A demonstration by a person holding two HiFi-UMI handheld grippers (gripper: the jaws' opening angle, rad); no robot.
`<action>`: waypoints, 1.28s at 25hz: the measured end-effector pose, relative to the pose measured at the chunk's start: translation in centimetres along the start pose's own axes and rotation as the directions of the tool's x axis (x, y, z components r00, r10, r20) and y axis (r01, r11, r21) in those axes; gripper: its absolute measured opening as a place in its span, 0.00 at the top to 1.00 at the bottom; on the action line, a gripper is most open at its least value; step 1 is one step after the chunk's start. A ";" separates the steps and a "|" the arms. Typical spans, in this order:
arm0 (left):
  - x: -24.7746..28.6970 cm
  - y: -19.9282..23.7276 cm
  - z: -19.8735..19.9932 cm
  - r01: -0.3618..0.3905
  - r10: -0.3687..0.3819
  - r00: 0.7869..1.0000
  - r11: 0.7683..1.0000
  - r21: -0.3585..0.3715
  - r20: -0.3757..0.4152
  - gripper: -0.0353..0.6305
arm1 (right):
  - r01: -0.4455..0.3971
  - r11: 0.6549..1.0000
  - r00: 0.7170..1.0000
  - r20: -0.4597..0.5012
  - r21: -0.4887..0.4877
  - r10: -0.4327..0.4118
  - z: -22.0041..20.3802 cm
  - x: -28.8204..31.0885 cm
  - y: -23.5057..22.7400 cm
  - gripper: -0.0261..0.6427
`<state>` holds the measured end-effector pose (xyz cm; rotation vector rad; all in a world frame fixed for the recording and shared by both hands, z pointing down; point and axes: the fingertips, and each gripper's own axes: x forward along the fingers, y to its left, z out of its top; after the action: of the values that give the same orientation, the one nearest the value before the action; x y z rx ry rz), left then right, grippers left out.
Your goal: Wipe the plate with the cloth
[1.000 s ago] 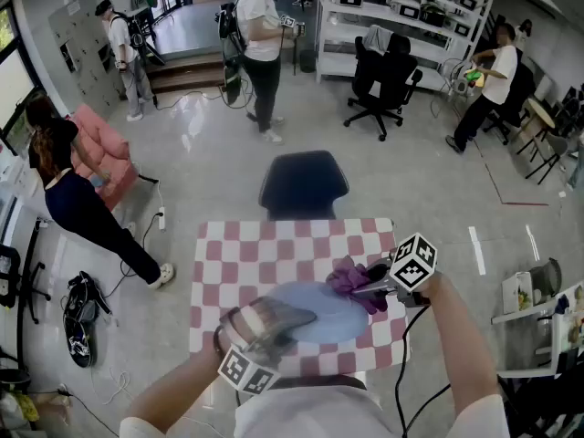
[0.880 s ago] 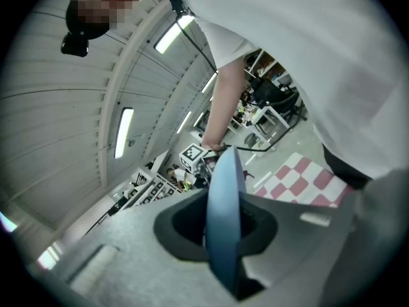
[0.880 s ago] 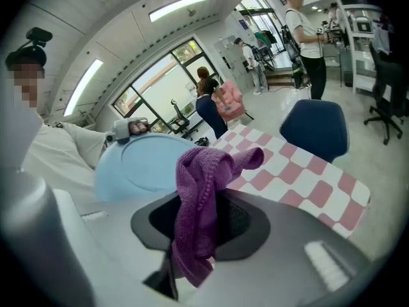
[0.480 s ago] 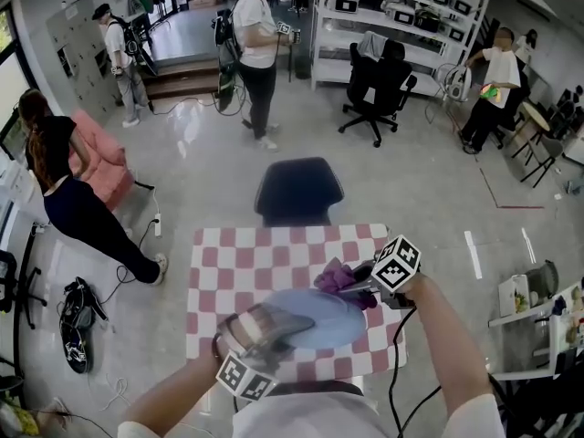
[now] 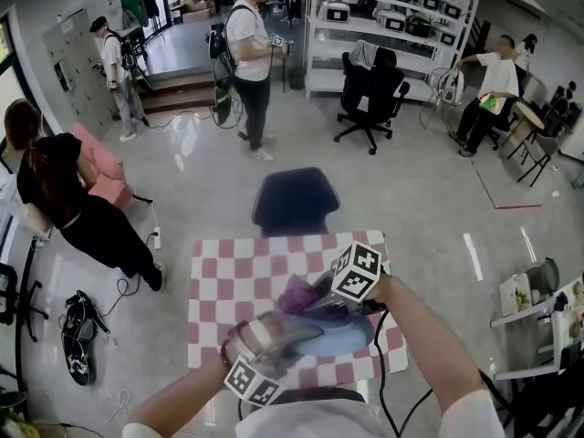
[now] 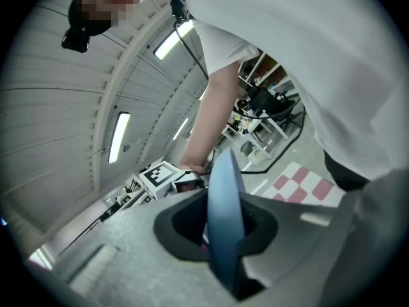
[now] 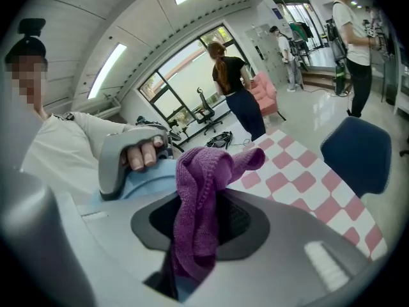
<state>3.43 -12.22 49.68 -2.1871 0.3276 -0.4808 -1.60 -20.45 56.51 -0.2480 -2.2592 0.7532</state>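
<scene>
Wiping in hand: left gripper (image 5: 297, 329) jaws clamped on the plate (image 5: 342, 336) rim above the bench (image 5: 228, 281), right gripper (image 5: 318, 304) jaws closed on the cloth (image 5: 301, 295) at the plate's far side; next, probably dragging it across.

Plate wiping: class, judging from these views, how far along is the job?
Done: the left gripper is shut on the rim of the blue plate, the right gripper on the purple cloth. In hand: the cloth sits over the plate above the checked table, so wiping seems under way. Left: finishing the wipe; how much is clean cannot be told.
</scene>
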 end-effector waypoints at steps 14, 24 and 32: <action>1.0 -1.0 1.0 0.023 -0.023 0.999 1.000 0.011 0.027 0.89 | -0.073 0.997 0.995 0.071 0.021 0.072 3.2 2.2 1.1 0.78; 0.0 -1.0 1.3 0.000 0.000 1.000 1.000 0.007 0.013 0.89 | 0.134 0.980 0.991 -0.008 0.147 -0.134 -1.6 1.7 -4.2 0.78; -1.0 -1.5 0.3 0.006 -0.006 1.000 1.000 0.007 -0.020 0.88 | 0.170 0.952 0.982 0.035 0.255 -0.184 -5.3 -0.6 -5.6 0.78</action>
<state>2.77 -10.67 50.51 -2.1786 0.3301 -0.5059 2.81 -22.83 62.37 0.0979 -2.1762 0.9492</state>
